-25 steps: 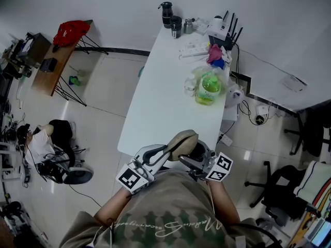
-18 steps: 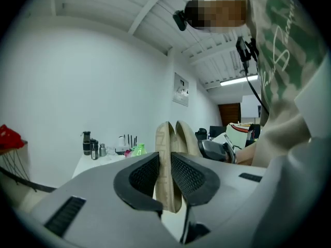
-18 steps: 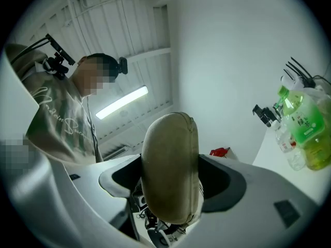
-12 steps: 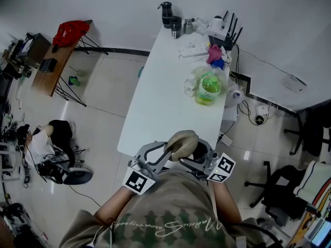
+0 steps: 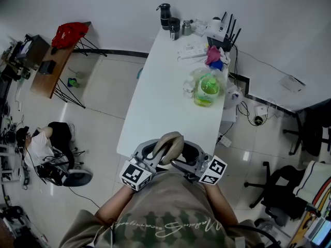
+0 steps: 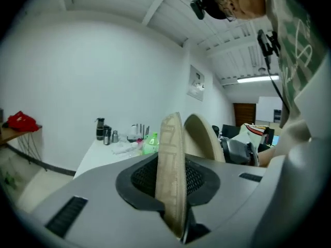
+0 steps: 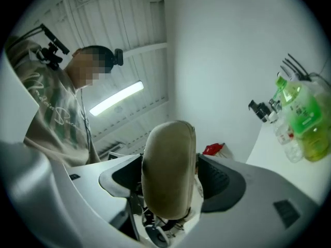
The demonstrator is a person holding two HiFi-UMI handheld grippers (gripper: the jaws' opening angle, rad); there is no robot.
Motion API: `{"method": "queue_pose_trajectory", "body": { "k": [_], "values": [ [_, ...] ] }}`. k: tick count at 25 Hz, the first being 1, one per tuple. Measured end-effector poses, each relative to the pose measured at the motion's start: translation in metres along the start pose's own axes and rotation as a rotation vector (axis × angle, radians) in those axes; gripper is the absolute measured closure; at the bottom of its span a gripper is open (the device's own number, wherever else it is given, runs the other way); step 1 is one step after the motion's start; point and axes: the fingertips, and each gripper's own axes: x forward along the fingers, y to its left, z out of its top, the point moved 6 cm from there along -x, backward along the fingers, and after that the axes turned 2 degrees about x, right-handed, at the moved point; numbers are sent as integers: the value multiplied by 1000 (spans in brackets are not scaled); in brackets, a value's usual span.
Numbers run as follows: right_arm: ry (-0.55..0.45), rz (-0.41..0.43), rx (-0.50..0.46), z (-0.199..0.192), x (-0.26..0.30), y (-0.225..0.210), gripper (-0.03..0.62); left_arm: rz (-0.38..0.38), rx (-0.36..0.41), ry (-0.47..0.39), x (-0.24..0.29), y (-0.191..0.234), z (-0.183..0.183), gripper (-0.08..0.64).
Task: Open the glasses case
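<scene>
The left tool (image 5: 151,157) has just been easing its jaws wider, yet one thin zipped half of the glasses case (image 5: 168,144) is still pinched between them. The case, held up at the counter's (image 5: 165,97) near end, has shifted toward the person. The right tool (image 5: 185,162) clamps the rounded half. The halves gape, so opening looks under way. One case, two tools, one counter
</scene>
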Motion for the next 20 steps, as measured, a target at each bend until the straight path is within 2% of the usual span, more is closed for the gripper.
{"method": "queue_pose_trajectory", "body": {
  "k": [3,5,7,10,13,15,18,20],
  "values": [
    [13,-208,-61,10,2,-9,265,140,-47,43,1,24,-13,488],
    [53,-352,-88,15,11,-13,265,219,-51,86,7,34,-20,488],
    [104,-457,-126,14,24,-15,267,270,-29,114,16,35,-23,489],
    [168,-576,-218,8,36,-19,267,326,27,112,28,28,-26,489],
    [201,-641,-231,6,34,-25,267,364,41,109,34,23,-29,489],
    [211,-646,-205,4,35,-30,268,370,5,111,34,26,-33,489],
    [237,-656,-227,2,36,-30,318,381,-84,98,30,31,-37,488],
    [250,-691,-256,1,31,-32,402,386,-138,75,24,36,-35,488]
  ]
}}
